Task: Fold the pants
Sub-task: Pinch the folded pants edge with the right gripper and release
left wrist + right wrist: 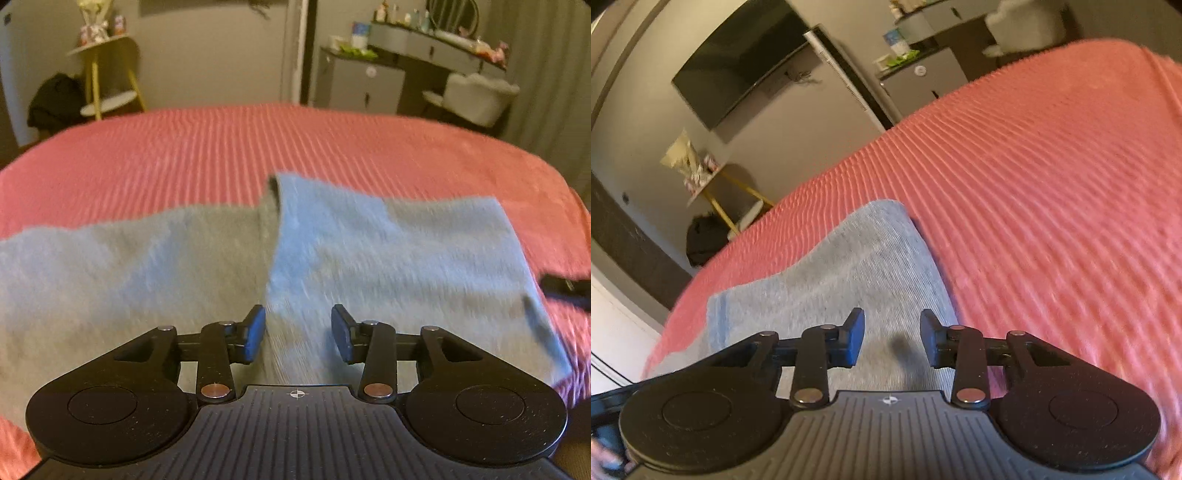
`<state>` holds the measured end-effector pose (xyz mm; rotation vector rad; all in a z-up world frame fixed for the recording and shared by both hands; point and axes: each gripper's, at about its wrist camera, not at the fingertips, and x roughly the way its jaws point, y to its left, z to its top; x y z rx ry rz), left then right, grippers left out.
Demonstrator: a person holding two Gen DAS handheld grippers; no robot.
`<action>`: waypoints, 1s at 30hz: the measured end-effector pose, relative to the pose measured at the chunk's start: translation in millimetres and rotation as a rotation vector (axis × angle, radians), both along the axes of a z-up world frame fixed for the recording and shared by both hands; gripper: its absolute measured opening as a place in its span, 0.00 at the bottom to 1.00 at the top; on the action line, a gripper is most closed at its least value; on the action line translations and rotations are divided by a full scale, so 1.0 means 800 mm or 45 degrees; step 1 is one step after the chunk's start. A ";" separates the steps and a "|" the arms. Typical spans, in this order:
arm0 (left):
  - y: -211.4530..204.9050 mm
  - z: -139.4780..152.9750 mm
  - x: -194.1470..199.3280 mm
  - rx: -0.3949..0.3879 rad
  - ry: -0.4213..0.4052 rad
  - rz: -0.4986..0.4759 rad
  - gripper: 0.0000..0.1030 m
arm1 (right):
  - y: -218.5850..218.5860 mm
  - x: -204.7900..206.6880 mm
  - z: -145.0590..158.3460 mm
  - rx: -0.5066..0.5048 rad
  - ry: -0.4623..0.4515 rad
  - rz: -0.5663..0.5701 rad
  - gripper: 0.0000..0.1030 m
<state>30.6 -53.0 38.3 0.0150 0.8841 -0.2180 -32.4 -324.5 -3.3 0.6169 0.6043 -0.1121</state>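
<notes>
While partly open, hand-held grippers (298, 332) (892, 338) empty.

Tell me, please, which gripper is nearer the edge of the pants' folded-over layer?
Left. The left gripper sits right at that edge; the right gripper is over the pants' other side, by the red bedspread.

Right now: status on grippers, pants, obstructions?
Left gripper open above the grey pants, nothing gripped. Right gripper open, empty. Pants part-folded on red bedspread. Nothing in the way.
</notes>
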 end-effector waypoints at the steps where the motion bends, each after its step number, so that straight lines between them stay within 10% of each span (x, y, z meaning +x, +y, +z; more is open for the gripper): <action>1: -0.001 -0.008 -0.001 0.002 0.028 0.009 0.45 | 0.004 0.010 0.001 -0.046 0.014 0.018 0.29; 5: 0.001 -0.027 0.002 0.008 0.075 0.036 0.52 | 0.025 0.063 -0.001 -0.191 0.083 0.135 0.11; 14: 0.032 -0.045 0.017 -0.139 0.129 0.148 0.74 | 0.023 0.188 -0.009 -0.351 0.180 0.061 0.05; 30: 0.025 -0.036 0.006 -0.079 0.124 0.131 0.73 | 0.055 -0.028 -0.005 -0.124 0.311 0.129 0.11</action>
